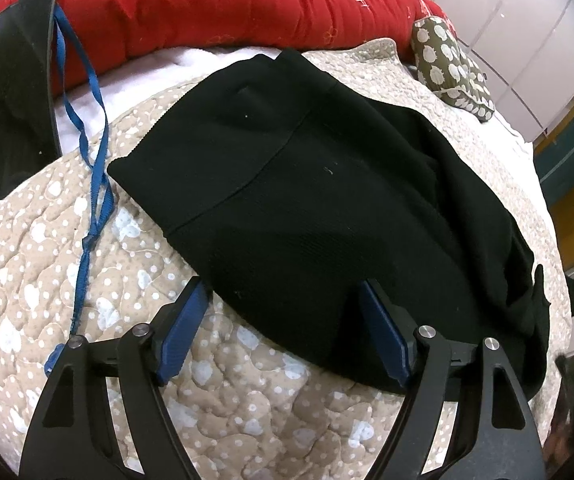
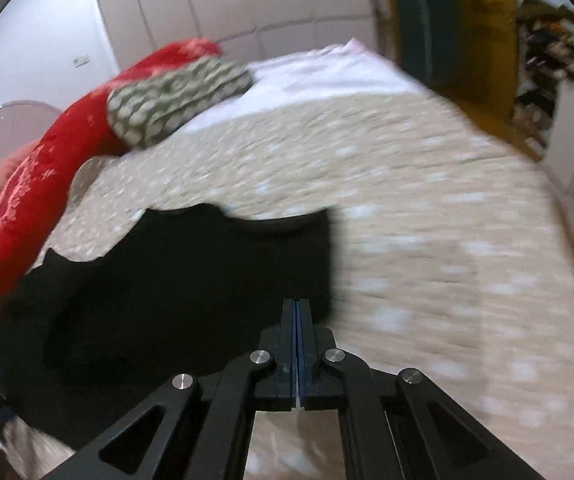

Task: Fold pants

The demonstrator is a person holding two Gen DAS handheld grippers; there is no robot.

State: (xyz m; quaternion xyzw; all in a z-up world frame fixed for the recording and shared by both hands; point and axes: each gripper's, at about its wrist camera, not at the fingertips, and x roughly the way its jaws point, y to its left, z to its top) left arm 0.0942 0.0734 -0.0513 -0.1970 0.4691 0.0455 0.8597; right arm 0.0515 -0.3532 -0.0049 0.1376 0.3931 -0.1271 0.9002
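Black pants (image 1: 307, 180) lie folded into a broad bundle on the beige dotted bedspread (image 1: 87, 280). My left gripper (image 1: 285, 286) hangs just over their near edge with its blue pads wide apart, one fingertip (image 1: 201, 288) beside the cloth and the other over it; it is open and grips nothing. In the blurred right wrist view the pants (image 2: 167, 300) fill the lower left. My right gripper (image 2: 297, 302) has its fingers pressed flat together at the pants' right edge, shut, with no cloth visible between the pads.
A red quilt (image 1: 207, 0) runs along the back of the bed, with a green patterned pillow (image 1: 451, 64) at the right. A black flat panel (image 1: 15, 92) and a blue strap (image 1: 95, 168) lie left of the pants. White cupboard doors (image 1: 507, 20) stand behind.
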